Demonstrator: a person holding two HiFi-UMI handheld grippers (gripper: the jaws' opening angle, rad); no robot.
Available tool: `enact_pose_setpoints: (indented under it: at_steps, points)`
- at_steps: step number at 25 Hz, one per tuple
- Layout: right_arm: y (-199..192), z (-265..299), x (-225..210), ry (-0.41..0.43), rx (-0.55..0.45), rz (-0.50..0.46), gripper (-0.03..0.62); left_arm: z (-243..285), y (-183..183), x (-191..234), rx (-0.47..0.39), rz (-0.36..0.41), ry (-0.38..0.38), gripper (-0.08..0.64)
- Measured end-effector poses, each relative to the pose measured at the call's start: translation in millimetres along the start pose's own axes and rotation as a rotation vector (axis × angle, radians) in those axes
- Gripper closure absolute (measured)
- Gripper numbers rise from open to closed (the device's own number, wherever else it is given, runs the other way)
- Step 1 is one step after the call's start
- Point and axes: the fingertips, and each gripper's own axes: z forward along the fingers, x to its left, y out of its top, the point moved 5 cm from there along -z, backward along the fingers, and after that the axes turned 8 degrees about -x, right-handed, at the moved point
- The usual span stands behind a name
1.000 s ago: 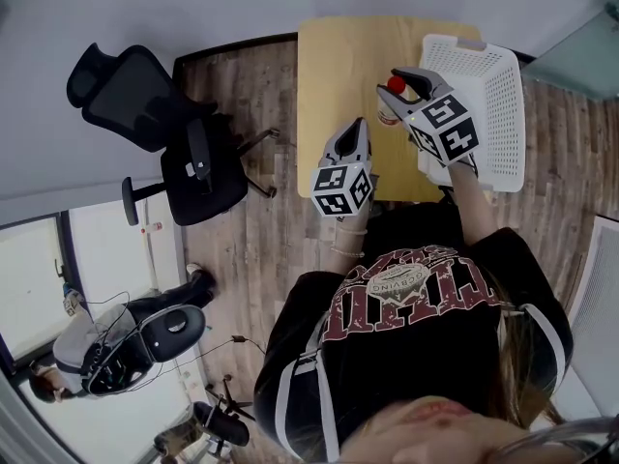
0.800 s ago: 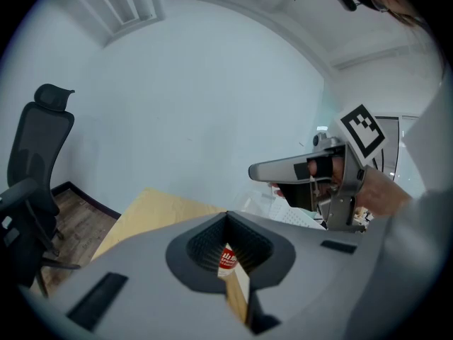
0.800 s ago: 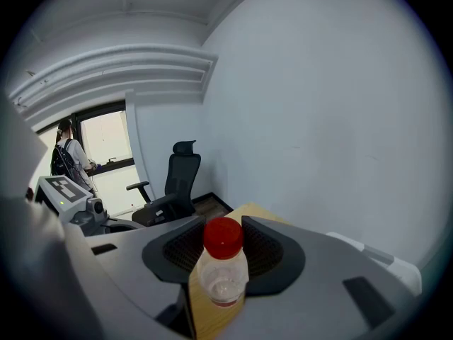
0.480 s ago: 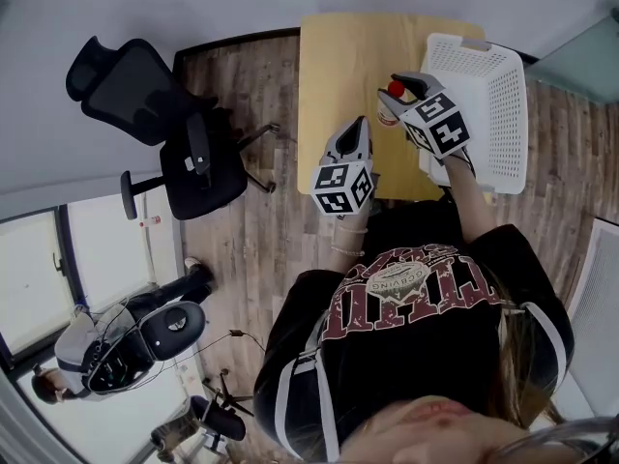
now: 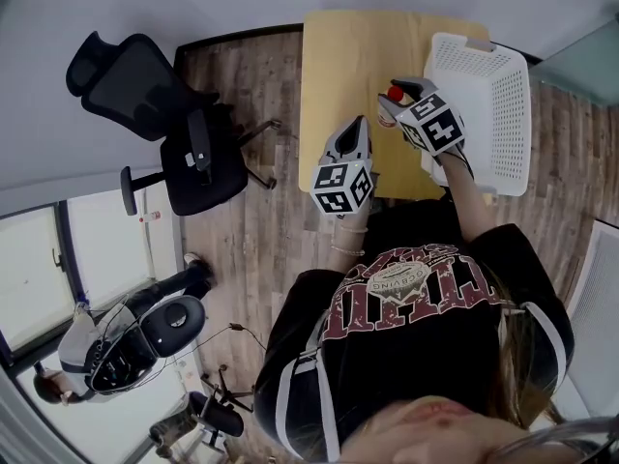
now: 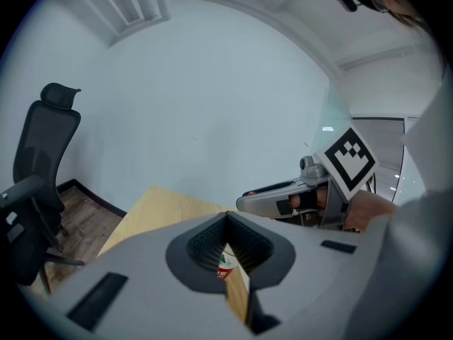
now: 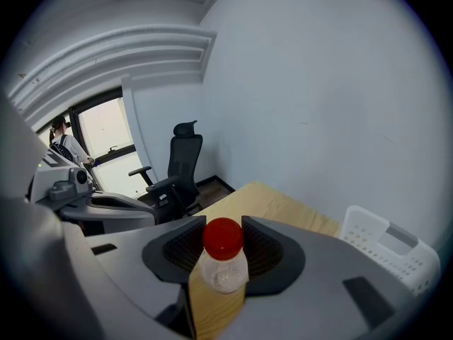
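My right gripper [image 5: 395, 101] is shut on a clear plastic bottle [image 7: 225, 264] with a red cap [image 5: 396, 95]. It holds the bottle above the right side of the light wooden table [image 5: 348, 56], close to the white perforated basket [image 5: 495, 104]. The left gripper [image 5: 360, 126] hovers over the table's near edge, left of the bottle, its jaws together and nothing between them. In the left gripper view the right gripper [image 6: 279, 200] crosses in front, and the bottle's red label [image 6: 226, 266] shows through the jaw notch. The left gripper [image 7: 99, 205] appears at the left of the right gripper view.
A black office chair [image 5: 164, 133] stands on the wood floor left of the table. Another person [image 5: 73, 351] sits by equipment at the lower left, near a window. The basket [image 7: 386, 250] lies at the table's right end. A pale wall runs behind the table.
The right gripper, still holding the bottle, has dropped a little and turned, so the basket now shows in its view. The left gripper has stayed put.
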Motion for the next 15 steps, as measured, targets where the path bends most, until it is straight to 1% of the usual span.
enact_pose_setpoints:
  at_steps: [15]
  points:
    - [-8.5, 16.3, 6.6, 0.003, 0.046, -0.055, 0.423, 5.0, 0.3, 2.3, 0.0, -0.009, 0.005, 0.514]
